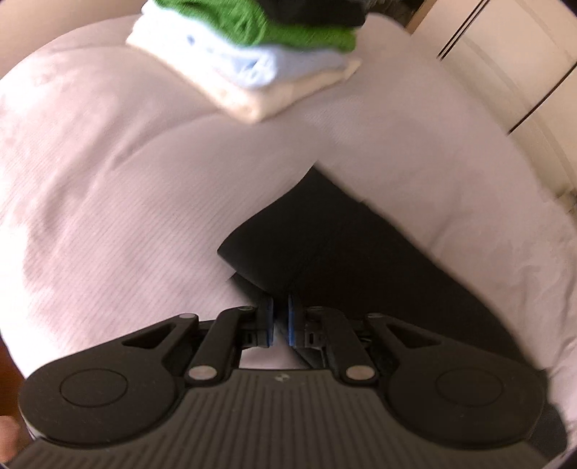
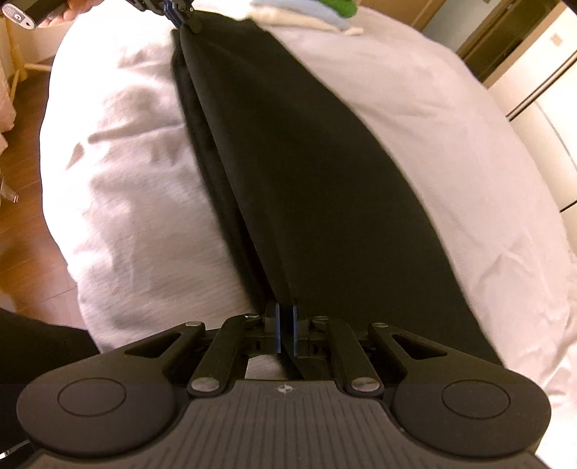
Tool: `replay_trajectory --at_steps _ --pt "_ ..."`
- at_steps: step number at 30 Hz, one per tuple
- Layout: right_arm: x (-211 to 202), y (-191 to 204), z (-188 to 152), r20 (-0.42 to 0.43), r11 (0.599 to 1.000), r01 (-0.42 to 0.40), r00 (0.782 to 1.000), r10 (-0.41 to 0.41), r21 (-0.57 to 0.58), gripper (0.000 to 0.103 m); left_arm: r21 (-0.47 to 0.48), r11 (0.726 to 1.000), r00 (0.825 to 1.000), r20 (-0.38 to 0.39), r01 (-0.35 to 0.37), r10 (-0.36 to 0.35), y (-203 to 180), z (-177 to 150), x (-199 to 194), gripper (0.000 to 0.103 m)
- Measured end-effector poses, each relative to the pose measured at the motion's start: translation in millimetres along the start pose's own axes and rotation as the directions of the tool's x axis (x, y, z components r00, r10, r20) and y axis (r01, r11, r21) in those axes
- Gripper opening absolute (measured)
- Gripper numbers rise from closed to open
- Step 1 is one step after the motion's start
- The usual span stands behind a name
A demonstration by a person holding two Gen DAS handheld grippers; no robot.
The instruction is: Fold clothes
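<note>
Black garment point(image 2: 299, 173) (stretched on bed point(image 2: 122, 187)) pinched by left gripper point(image 1: 280, 314) and right gripper point(image 2: 286, 317).

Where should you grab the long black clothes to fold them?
By the two end corners, from above. The black garment lies long and flat on the white bedding, so the left gripper and right gripper each pinch one end's edge.

Bed with white ribbed cover point(image 1: 108, 216) fills most of both views. A black garment point(image 2: 306, 180) lies stretched along it, lower centre to top. A stack of folded clothes point(image 1: 249, 61), cream at the bottom, sits at upper centre.
</note>
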State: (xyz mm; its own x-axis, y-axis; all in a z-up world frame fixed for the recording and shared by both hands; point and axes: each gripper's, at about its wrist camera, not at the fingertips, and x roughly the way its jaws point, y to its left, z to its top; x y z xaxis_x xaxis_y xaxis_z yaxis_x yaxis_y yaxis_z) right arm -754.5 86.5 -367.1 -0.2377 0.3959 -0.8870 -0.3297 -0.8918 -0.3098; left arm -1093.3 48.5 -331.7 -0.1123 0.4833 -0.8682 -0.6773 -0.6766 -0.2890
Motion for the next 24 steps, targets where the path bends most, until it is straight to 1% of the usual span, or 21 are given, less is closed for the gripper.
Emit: replay_trajectory --at_steps 2,3,5,6,7,8,9,11,13,14,15,16,17,19,20,21,22,23,24 --pt "6 5 -2 -0.01 1.0 -0.015 1.0 0.015 0.017 0.007 -0.017 0.999 0.999 -0.022 -0.038 0.038 0 -3 7 0.012" --pt "9 5 -3 -0.021 0.999 -0.023 0.999 0.024 0.032 0.015 0.005 0.998 0.998 -0.019 -0.059 0.06 -5 -2 5 0.013" --pt "7 4 -4 -0.026 0.998 -0.023 0.999 0.025 0.053 0.018 0.088 0.99 0.994 0.0 -0.107 0.107 -21 -2 -4 0.016" --pt "2 1 -5 -0.017 0.997 -0.022 1.0 0.023 0.073 0.023 0.137 0.982 0.991 0.013 -0.131 0.131 -28 -3 -11 0.017" --pt "-5 -3 -7 -0.004 0.995 -0.015 1.0 0.015 0.103 0.028 0.189 0.97 0.988 0.029 -0.156 0.154 -36 -5 -18 0.019" --pt "-12 -6 -11 0.006 0.992 -0.003 1.0 0.002 0.129 0.037 0.24 0.955 0.984 0.042 -0.177 0.171 -44 -8 -26 0.019" --pt "-18 -10 -16 0.014 0.988 0.008 1.0 -0.01 0.153 0.038 0.287 0.94 0.983 0.048 -0.185 0.179 -53 -13 -33 0.019" --pt "-29 -19 -32 0.002 0.98 0.027 1.0 -0.028 0.198 0.038 0.35 0.923 0.987 0.035 -0.158 0.155 -70 -26 -47 0.019" --pt "-38 -31 -53 -0.026 0.961 0.058 0.998 -0.053 0.269 0.035 0.413 0.906 0.995 0.004 -0.091 0.098 -94 -42 -53 0.019" --pt "-42 -37 -64 -0.043 0.949 0.078 0.997 -0.068 0.307 0.033 0.454 0.89 0.998 -0.025 -0.042 0.06 -110 -51 -52 0.019" --pt "-45 -44 -76 -0.068 0.936 0.107 0.994 -0.09 0.335 0.033 0.499 0.867 0.998 -0.059 0.01 0.023 -127 -61 -49 0.019" --pt "-47 -48 -87 -0.093 0.93 0.138 0.989 -0.112 0.342 0.033 0.544 0.837 0.996 -0.093 0.062 -0.014 -145 -73 -47 0.019" --pt "-48 -51 -99 -0.119 0.923 0.168 0.984 -0.134 0.347 0.033 0.601 0.791 0.991 -0.125 0.115 -0.049 -165 -88 -45 0.019" --pt "-51 -59 -120 -0.169 0.909 0.225 0.97 -0.175 0.352 0.033 0.714 0.668 0.977 -0.187 0.21 -0.107 -206 -120 -41 0.019" --pt "-52 -59 -127 -0.18 0.91 0.238 0.966 -0.186 0.339 0.033 0.762 0.597 0.968 -0.216 0.25 -0.13 -224 -135 -40 0.02" --pt "-52 -60 -135 -0.19 0.911 0.251 0.962 -0.196 0.327 0.033 0.812 0.508 0.958 -0.244 0.286 -0.15 -242 -153 -40 0.022" --pt "-53 -60 -141 -0.198 0.912 0.262 0.958 -0.206 0.315 0.033 0.856 0.417 0.952 -0.26 0.306 -0.165 -260 -172 -41 0.022" --pt "-54 -59 -146 -0.196 0.914 0.265 0.957 -0.212 0.307 0.033 0.885 0.341 0.946 -0.271 0.317 -0.178 -273 -187 -41 0.024" --pt "-55 -59 -149 -0.19 0.916 0.265 0.958 -0.215 0.301 0.033 0.904 0.275 0.94 -0.284 0.328 -0.188 -283 -200 -41 0.028"
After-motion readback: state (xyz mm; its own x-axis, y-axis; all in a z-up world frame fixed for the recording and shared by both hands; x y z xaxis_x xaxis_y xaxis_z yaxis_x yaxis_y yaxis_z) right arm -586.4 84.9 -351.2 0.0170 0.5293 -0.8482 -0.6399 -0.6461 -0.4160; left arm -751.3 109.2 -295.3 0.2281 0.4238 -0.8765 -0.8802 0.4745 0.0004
